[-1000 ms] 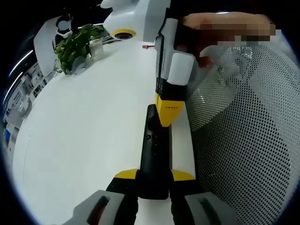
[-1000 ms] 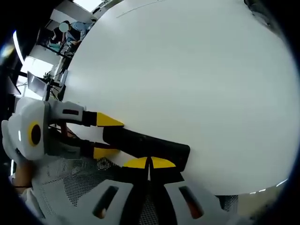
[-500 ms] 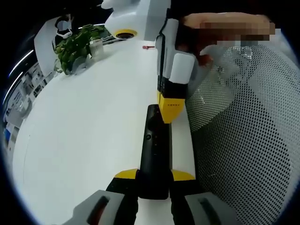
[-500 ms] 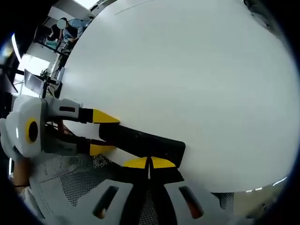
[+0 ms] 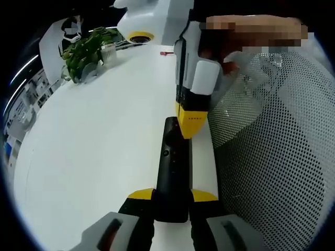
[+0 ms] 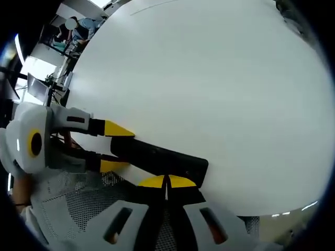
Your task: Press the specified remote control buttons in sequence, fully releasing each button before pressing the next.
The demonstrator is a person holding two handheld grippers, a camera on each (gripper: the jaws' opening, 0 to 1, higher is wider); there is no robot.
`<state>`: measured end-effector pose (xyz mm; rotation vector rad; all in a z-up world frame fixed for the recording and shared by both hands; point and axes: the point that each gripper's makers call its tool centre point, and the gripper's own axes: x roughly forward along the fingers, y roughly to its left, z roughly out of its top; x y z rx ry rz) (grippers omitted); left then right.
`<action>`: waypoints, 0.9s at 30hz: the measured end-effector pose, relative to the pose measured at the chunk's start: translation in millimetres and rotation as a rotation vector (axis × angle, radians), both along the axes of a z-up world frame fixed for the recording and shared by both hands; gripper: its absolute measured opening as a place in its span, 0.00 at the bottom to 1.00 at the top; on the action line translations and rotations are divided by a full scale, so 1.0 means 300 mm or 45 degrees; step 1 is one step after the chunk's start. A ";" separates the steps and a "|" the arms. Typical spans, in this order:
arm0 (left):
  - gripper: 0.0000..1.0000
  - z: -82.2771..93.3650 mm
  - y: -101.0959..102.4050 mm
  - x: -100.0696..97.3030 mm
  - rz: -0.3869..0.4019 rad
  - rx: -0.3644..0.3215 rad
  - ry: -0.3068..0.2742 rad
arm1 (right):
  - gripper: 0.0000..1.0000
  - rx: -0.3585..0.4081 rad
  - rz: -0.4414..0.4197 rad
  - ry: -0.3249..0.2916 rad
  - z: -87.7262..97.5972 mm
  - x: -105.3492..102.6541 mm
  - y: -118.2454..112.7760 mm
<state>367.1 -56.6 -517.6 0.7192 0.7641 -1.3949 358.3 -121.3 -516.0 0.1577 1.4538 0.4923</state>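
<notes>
Currently: remote (image 5: 171, 172), slim black matte bar with small round buttons, lying on a smooth white table (image 5: 94, 146) near its edge. Left gripper (image 5: 171, 201), grey body with yellow tips, is clamped on the remote's near end, one jaw on each long side. Right gripper (image 6: 166, 181), same make, has its yellow tips pressed together with nothing between them, resting at the remote's far end. Small dark lettering on a yellow tip, unreadable. Perforated mesh sleeve (image 5: 272, 157) beside the table. Leafy plant (image 5: 84, 49) far off. Versus half a second ago: nothing has moved, only slight camera drift.
</notes>
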 end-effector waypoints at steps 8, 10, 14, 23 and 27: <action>0.25 0.001 -0.001 0.001 0.003 -0.003 0.001 | 0.00 0.009 -0.009 -0.006 0.004 0.007 -0.001; 0.25 0.001 0.000 0.001 0.004 -0.002 -0.001 | 0.00 0.009 -0.008 -0.008 0.005 0.003 0.001; 0.25 0.001 -0.001 0.000 0.003 0.002 -0.004 | 0.00 -0.019 0.036 -0.044 0.000 0.004 0.003; 0.25 0.001 -0.001 0.000 0.002 0.009 -0.004 | 0.00 -0.078 0.120 -0.114 -0.001 -0.003 0.006; 0.25 0.002 -0.002 -0.002 0.005 0.003 -0.007 | 0.00 -0.030 0.079 -0.102 0.004 -0.010 0.003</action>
